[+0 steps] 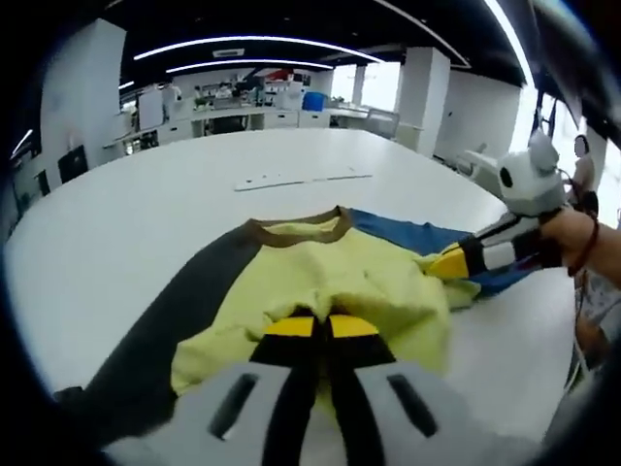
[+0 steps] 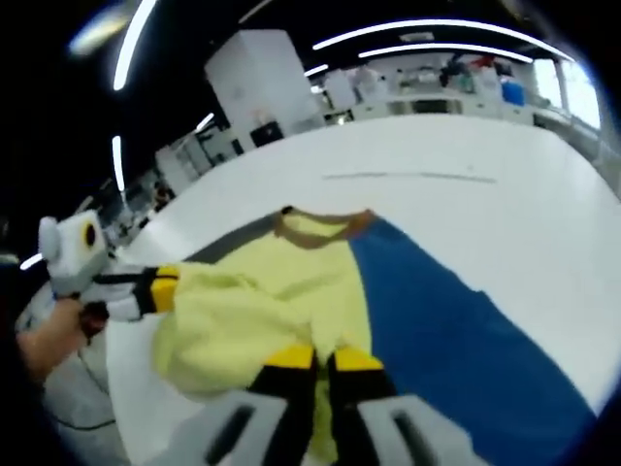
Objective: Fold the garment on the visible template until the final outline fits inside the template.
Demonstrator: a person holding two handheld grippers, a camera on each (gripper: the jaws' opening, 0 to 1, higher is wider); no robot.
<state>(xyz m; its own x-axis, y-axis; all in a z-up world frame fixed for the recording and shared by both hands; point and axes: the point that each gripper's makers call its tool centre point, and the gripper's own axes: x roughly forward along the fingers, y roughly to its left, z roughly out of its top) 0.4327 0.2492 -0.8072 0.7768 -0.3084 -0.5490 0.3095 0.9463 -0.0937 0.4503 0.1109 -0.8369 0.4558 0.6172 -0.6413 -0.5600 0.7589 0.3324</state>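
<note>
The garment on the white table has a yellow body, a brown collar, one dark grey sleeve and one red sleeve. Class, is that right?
Not quite. The garment on the white table has a yellow body, a brown collar and one dark grey sleeve, but the other sleeve is blue, not red. The right gripper view shows it plainly.

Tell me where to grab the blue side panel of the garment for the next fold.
Probably the outer long edge of the flat blue fabric panel, coming from the bare white table beside it. That edge lies smooth and free, unlike the bunched yellow fabric middle.
</note>
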